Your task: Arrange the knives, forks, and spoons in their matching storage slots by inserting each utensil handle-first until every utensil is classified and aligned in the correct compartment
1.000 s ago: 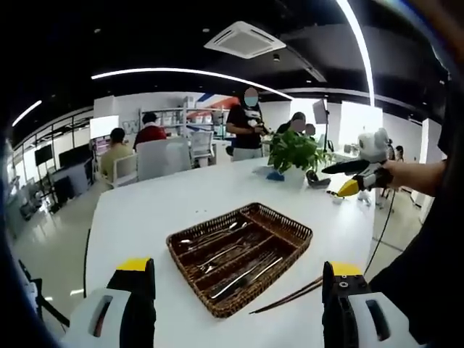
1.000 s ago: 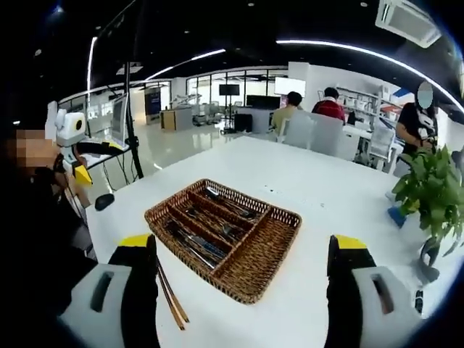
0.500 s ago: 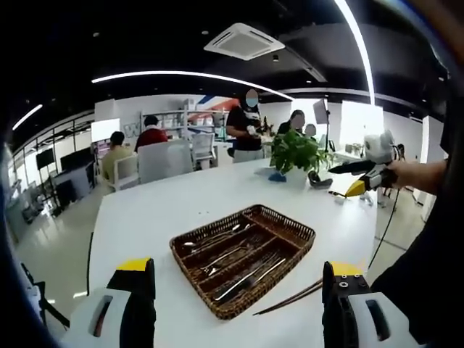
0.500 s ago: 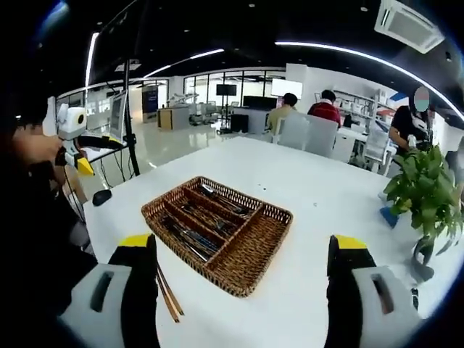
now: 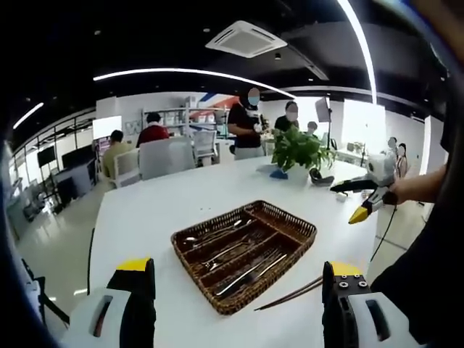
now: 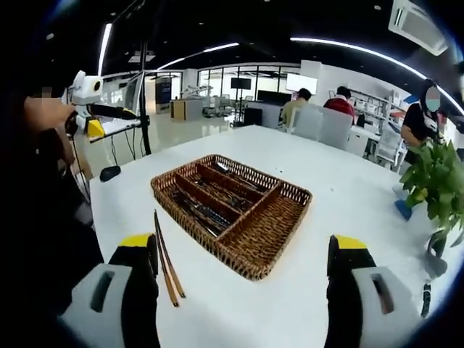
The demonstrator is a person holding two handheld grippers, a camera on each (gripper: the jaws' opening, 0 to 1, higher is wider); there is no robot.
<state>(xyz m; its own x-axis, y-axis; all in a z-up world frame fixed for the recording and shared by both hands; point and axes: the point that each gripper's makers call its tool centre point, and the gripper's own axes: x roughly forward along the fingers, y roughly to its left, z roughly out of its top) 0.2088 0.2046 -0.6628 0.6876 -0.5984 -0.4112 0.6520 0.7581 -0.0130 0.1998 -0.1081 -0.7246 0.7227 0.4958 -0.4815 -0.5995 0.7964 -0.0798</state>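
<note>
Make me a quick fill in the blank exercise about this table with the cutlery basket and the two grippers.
1. The cutlery lies in a woven ____ basket.
2. A pair of chopsticks lies on the ____ table, outside the basket.
3. The left gripper and right gripper both stand ____, holding nothing.

Missing words: wicker; white; open

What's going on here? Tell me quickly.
A person holds a two-jaw gripper in each hand above a white table. Both the left gripper and the right gripper are open and hold nothing. A wicker cutlery tray sits on the table with metal utensils lying in its long compartments; its wide end compartment looks empty. A pair of brown chopsticks lies on the table beside the tray.
</note>
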